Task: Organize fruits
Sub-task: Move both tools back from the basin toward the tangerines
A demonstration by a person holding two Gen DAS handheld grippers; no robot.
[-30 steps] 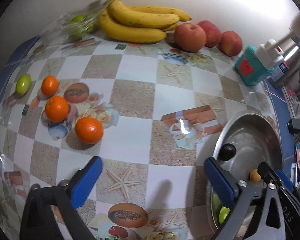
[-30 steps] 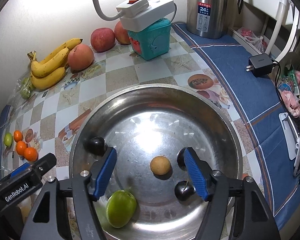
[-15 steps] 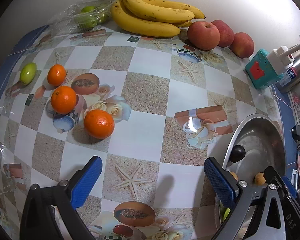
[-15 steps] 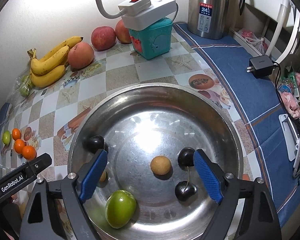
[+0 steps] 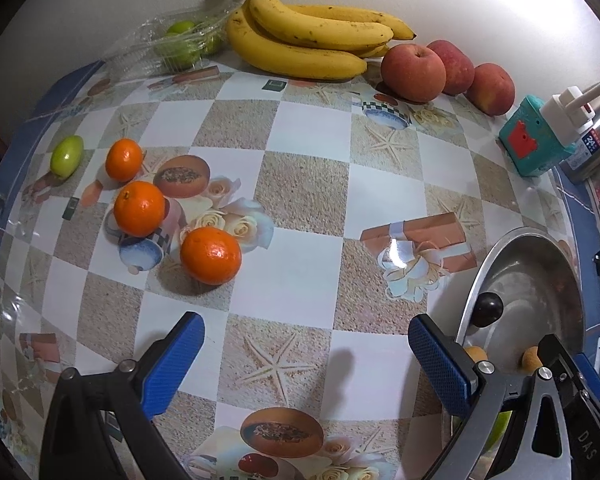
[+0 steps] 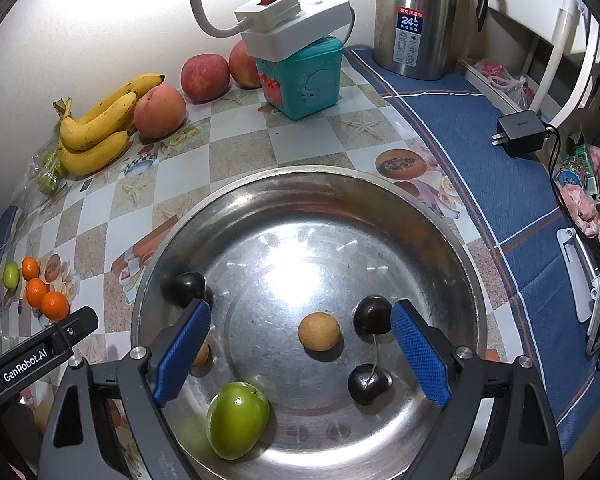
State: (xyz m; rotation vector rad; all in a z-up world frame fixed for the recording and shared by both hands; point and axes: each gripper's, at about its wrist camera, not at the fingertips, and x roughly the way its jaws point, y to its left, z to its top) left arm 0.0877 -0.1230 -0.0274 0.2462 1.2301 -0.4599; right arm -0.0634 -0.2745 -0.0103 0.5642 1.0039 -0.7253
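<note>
Two wrist views look across a bench [image 5: 312, 184] covered in a checked, picture-printed cloth.

In the left view, the left tongs [image 5: 306, 360] are spread wide and hold nothing, with bare cloth between the blue pads. Three oranges [image 5: 210, 255] sit in a loose diagonal row ahead and to the left, close together but apart. One small green fruit [image 5: 67, 155] lies just beyond the farthest orange, near the bench edge. At the back, against the wall, lies one bunch of bananas [image 5: 312, 46] (at least four can be counted). Just right of it are three apples [image 5: 413, 73] in a row, touching or nearly so. Left of the bananas is a clear plastic pack [image 5: 168, 48] with a few green fruits inside; their number cannot be told.

In the right view, the right tongs [image 6: 300, 354] are also spread wide and grip nothing, hanging over a round steel bowl [image 6: 312, 184]. In the bowl lie three dark cherries [image 6: 372, 315]: one at the left wall, two at the right, one of them showing a thin stem. One tan round fruit [image 6: 319, 331] sits near the middle, between the pads but touching neither. A second tan fruit [image 6: 201, 354] peeks out from behind the left pad. One large green fruit [image 6: 237, 419] lies at the near side.

Behind the bowl stands one teal box [image 6: 304, 76] with a white power strip [image 6: 292, 26] on top. To its right stands one steel kettle [image 6: 416, 16], and farther right lies one black charger [image 6: 520, 135] on blue cloth.
</note>
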